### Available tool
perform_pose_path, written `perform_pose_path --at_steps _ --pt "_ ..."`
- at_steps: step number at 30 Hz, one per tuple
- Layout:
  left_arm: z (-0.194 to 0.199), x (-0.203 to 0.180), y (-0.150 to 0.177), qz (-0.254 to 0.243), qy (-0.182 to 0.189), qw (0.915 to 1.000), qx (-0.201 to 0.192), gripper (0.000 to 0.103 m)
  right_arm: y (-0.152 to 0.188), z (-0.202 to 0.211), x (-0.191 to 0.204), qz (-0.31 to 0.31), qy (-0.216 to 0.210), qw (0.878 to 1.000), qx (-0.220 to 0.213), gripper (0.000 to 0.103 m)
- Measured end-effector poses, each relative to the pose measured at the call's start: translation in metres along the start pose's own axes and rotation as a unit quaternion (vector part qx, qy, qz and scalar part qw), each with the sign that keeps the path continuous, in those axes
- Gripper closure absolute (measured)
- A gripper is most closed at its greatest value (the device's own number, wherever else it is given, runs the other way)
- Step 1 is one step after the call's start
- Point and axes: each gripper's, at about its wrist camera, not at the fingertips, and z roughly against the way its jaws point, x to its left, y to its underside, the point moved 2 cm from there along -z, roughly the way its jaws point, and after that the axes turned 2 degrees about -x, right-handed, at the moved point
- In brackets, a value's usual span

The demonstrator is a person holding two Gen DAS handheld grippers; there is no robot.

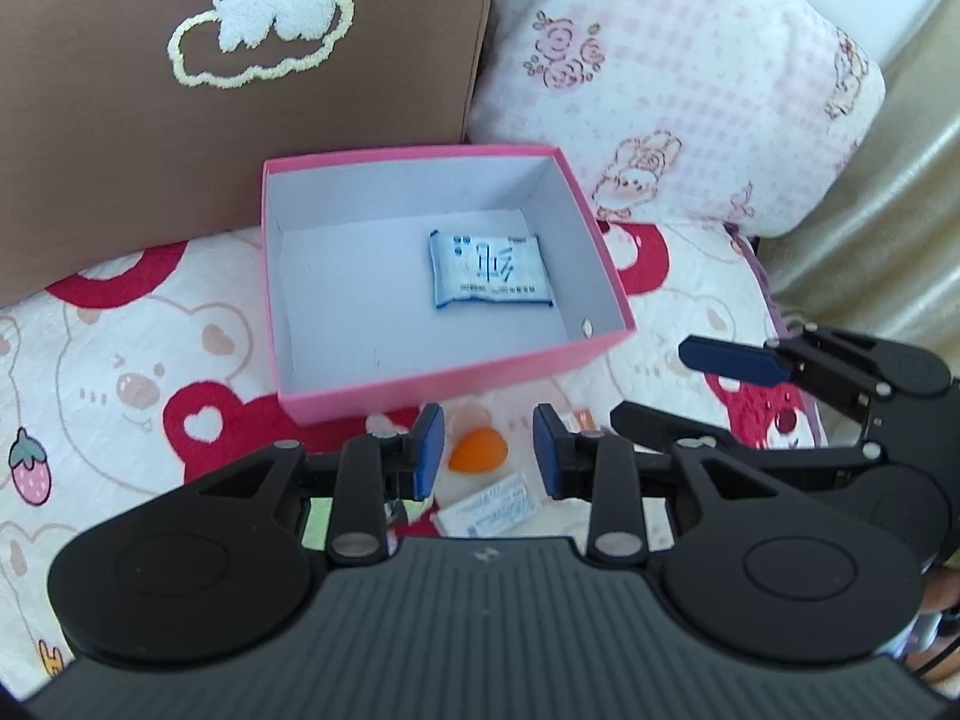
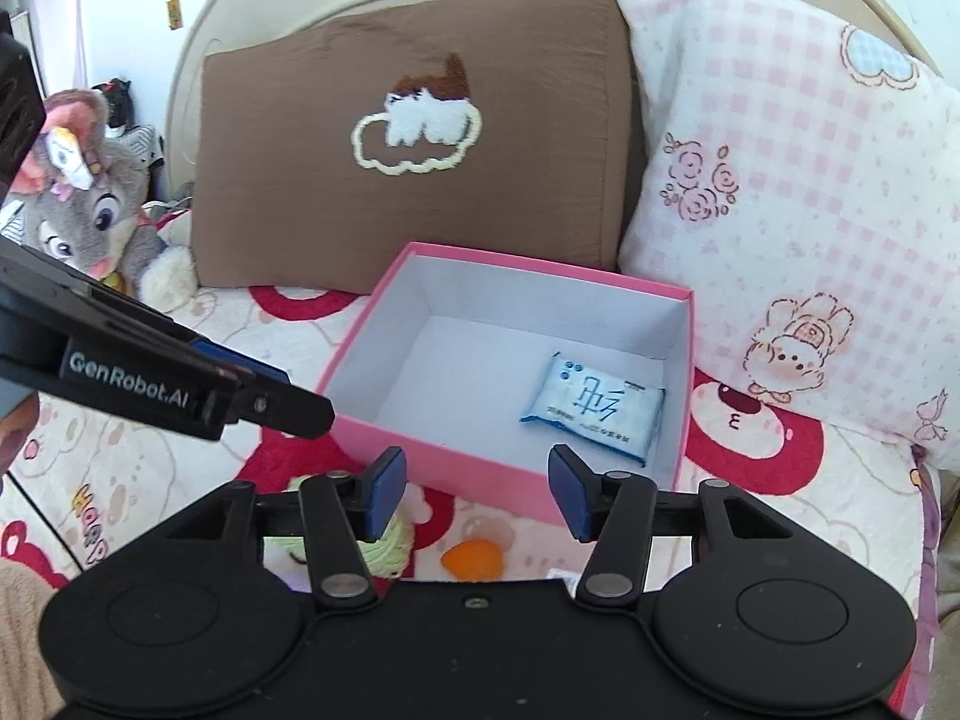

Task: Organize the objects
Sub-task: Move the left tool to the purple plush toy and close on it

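An open pink box [image 1: 432, 387] [image 2: 432, 459] with a white inside sits on the bed. A blue-and-white tissue pack [image 1: 489, 270] [image 2: 591, 411] lies flat inside it. An orange egg-shaped sponge [image 1: 478, 449] [image 2: 472, 558] lies on the bedspread just in front of the box, with a small white-and-blue packet [image 1: 489, 507] beside it. My left gripper [image 1: 489, 450] is open and empty, hovering over the sponge. My right gripper [image 2: 477, 495] is open and empty above the sponge, near the box's front wall. A pale green object [image 2: 384, 546] lies partly hidden under the right gripper's left finger.
A brown pillow [image 2: 420, 162] and a pink checked pillow [image 2: 798, 210] lean behind the box. A grey plush rabbit [image 2: 90, 210] sits at the far left. The right gripper shows in the left wrist view [image 1: 738, 384]; the left gripper shows in the right wrist view [image 2: 180, 384].
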Motion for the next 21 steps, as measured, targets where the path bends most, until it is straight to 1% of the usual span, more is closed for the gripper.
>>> perform_pose_path --at_steps 5,10,12,15,18,21 --pt "0.013 0.0 0.019 -0.016 0.009 0.9998 0.002 0.068 0.01 0.013 0.015 0.012 0.0 1.0 -0.003 0.044" --pt "0.025 0.005 0.034 -0.018 0.017 0.9997 0.001 0.065 0.021 0.026 0.028 0.02 -0.004 1.0 -0.01 0.04" --pt "0.033 0.0 0.042 -0.045 0.031 0.9985 -0.007 0.062 0.026 0.032 0.034 0.024 -0.008 1.0 -0.011 0.039" --pt "0.047 -0.005 0.053 -0.072 0.036 0.9964 -0.026 0.059 0.035 0.038 0.043 0.031 -0.011 0.999 -0.011 0.035" --pt "0.054 -0.006 0.062 -0.086 0.037 0.995 -0.036 0.055 0.046 0.041 0.052 0.042 -0.03 0.999 -0.007 0.03" --pt "0.053 -0.003 0.072 -0.084 0.039 0.9951 -0.035 0.051 0.056 0.04 0.058 0.049 -0.047 0.998 -0.008 0.027"
